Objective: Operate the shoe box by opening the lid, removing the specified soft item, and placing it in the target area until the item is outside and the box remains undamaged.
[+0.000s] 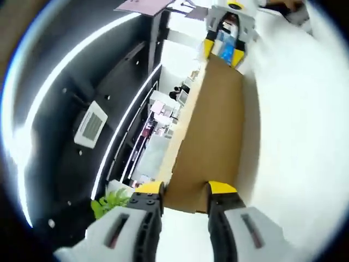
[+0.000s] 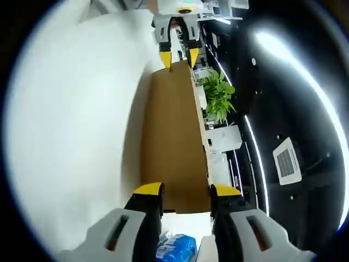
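While we are holding a gripper in each hand, the left gripper (image 1: 185, 197) is rising from the bottom of the left gripper view with its yellow-tipped jaws apart, and the near edge of a brown cardboard lid (image 1: 210, 131) is sitting in the gap between them. Whether the pads are actually pressing on the cardboard, we cannot tell. The lid is stretching away from us as a long flat panel, and at its far end the right gripper (image 1: 223, 54) is meeting the opposite edge, its yellow tips on either side of that edge.

In the right gripper view the same is showing from the other end: the right gripper (image 2: 186, 195) is standing with jaws apart around the near edge of the lid (image 2: 172, 142), and the left gripper (image 2: 179, 57) is at the far edge. A blue soft pack (image 2: 174, 248) with white print is lying just below and between the right gripper's jaws, at the bottom of that view; what it is resting in is hidden.

Beside the lid a white surface (image 1: 294, 142) is spreading wide. Beyond it we are seeing a green potted plant (image 2: 218, 93), a dark ceiling with long light strips (image 2: 283, 60) and a square vent (image 2: 286, 161).
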Motion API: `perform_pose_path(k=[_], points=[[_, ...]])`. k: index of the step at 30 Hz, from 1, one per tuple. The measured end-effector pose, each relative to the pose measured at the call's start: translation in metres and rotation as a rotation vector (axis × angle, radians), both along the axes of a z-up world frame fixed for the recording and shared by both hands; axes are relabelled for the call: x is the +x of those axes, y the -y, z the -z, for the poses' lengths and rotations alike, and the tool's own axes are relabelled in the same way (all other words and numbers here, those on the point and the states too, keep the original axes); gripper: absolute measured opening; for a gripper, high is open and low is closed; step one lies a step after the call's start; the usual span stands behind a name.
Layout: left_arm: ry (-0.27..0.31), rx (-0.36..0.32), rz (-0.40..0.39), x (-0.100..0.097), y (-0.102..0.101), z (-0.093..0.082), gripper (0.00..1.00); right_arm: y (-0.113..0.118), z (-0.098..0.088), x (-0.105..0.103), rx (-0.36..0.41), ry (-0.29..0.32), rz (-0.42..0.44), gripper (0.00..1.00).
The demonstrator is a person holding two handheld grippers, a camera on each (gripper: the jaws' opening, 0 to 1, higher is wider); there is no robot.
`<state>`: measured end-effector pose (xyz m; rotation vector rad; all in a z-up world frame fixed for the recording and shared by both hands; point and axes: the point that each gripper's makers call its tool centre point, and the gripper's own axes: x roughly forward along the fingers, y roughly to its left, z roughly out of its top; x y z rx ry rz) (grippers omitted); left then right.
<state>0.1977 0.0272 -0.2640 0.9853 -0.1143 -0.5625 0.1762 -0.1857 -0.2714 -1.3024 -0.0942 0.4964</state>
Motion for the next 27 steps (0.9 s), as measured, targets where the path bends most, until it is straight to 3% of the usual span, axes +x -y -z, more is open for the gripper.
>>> perform_pose_path(k=[2, 4, 5, 8, 9, 10, 12, 14, 17, 19, 21, 24, 27], points=[[-0.051, -0.099, 0.011, -0.001, 0.0, -0.004, 0.32, -0.001, -0.003, -0.001, 0.049, -0.024, -0.008, 0.32], [-0.114, -0.191, 0.014, -0.002, -0.001, -0.006, 0.33, -0.01, -0.009, -0.006, 0.152, -0.059, -0.052, 0.28], [-0.135, -0.24, 0.004, -0.002, -0.003, -0.008, 0.33, -0.013, -0.012, -0.008, 0.243, -0.105, -0.052, 0.29], [-0.169, -0.347, 0.069, -0.007, 0.003, -0.016, 0.48, -0.011, -0.025, -0.009, 0.426, -0.171, -0.03, 0.33], [-0.198, -0.429, 0.077, -0.008, 0.004, -0.021, 0.55, -0.01, -0.03, -0.009, 0.477, -0.168, -0.024, 0.36], [-0.227, -0.465, 0.074, -0.008, 0.003, -0.021, 0.56, -0.009, -0.038, -0.009, 0.56, -0.166, -0.019, 0.38], [-0.29, -0.598, 0.063, -0.006, 0.0, -0.028, 0.56, -0.008, -0.046, -0.009, 0.687, -0.178, -0.006, 0.47], [-0.356, -0.739, 0.076, -0.006, -0.002, -0.035, 0.62, -0.013, -0.042, -0.01, 0.855, -0.278, 0.022, 0.59], [-0.432, -0.909, 0.052, 0.0, -0.01, -0.04, 0.77, -0.006, -0.041, -0.002, 0.974, -0.309, 0.079, 0.81], [-0.406, -0.909, 0.057, 0.002, -0.013, -0.042, 0.84, 0.002, -0.039, 0.002, 1.009, -0.299, 0.126, 0.82], [-0.413, -0.898, 0.039, 0.004, -0.014, -0.039, 0.84, 0.01, -0.036, 0.006, 1.034, -0.29, 0.162, 0.82], [-0.476, -0.882, 0.002, 0.01, -0.013, -0.023, 0.84, 0.019, -0.026, 0.015, 1.087, -0.336, 0.227, 0.82], [-0.522, -0.865, -0.02, 0.017, -0.009, -0.008, 0.84, 0.017, -0.019, 0.02, 1.109, -0.388, 0.224, 0.8]])
